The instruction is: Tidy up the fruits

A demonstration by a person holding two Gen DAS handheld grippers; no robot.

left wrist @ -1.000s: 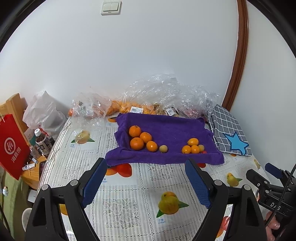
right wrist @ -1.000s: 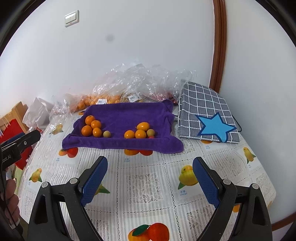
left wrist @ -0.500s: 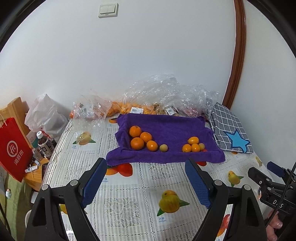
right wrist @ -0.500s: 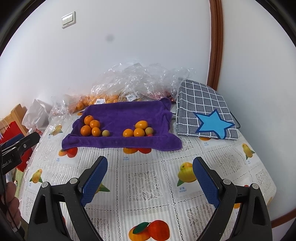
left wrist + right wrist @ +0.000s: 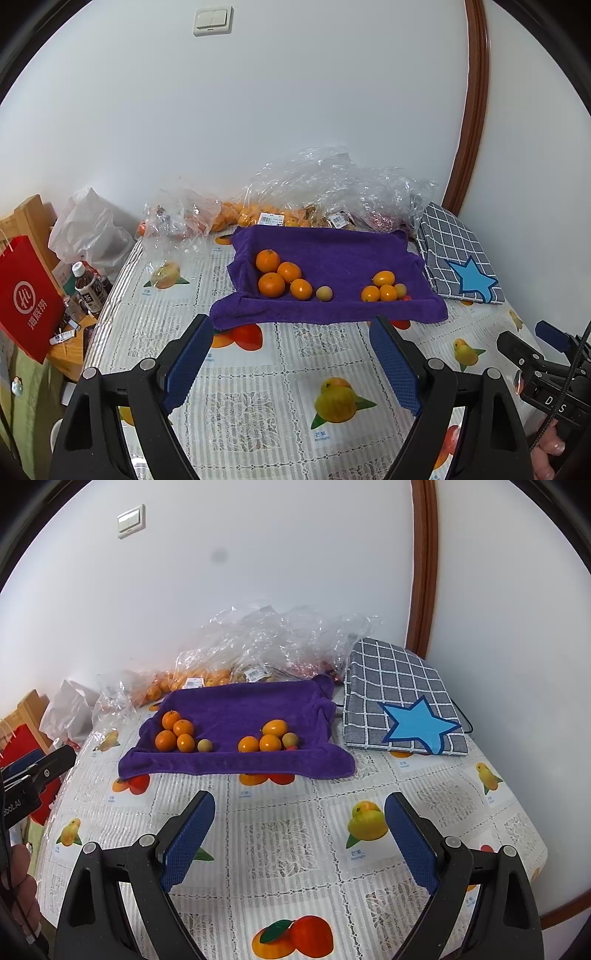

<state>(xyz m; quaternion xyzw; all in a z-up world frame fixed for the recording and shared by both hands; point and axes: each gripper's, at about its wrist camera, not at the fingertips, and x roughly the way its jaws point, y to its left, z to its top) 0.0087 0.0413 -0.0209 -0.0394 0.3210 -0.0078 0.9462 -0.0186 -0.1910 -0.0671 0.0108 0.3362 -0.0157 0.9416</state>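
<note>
A purple towel (image 5: 332, 251) (image 5: 243, 705) lies on the table and holds two groups of fruit. On its left are several mandarins (image 5: 280, 277) (image 5: 176, 731) with a small pale fruit (image 5: 324, 293) (image 5: 204, 745) beside them. On its right are three small orange fruits (image 5: 380, 288) (image 5: 263, 738), a pale one (image 5: 400, 290) (image 5: 290, 739) and a bit of red fruit. My left gripper (image 5: 291, 365) and my right gripper (image 5: 299, 842) are both open and empty, hovering over the tablecloth well short of the towel.
Clear plastic bags of fruit (image 5: 310, 199) (image 5: 258, 653) lie against the wall behind the towel. A checked cloth with a blue star (image 5: 458, 254) (image 5: 402, 705) lies to the right. A red bag (image 5: 26, 295) and bottles (image 5: 86, 288) stand off the table's left edge.
Both grippers have drawn back and risen slightly, so the towel and fruit look a little farther away. Both stay open. The fruit has not moved.
</note>
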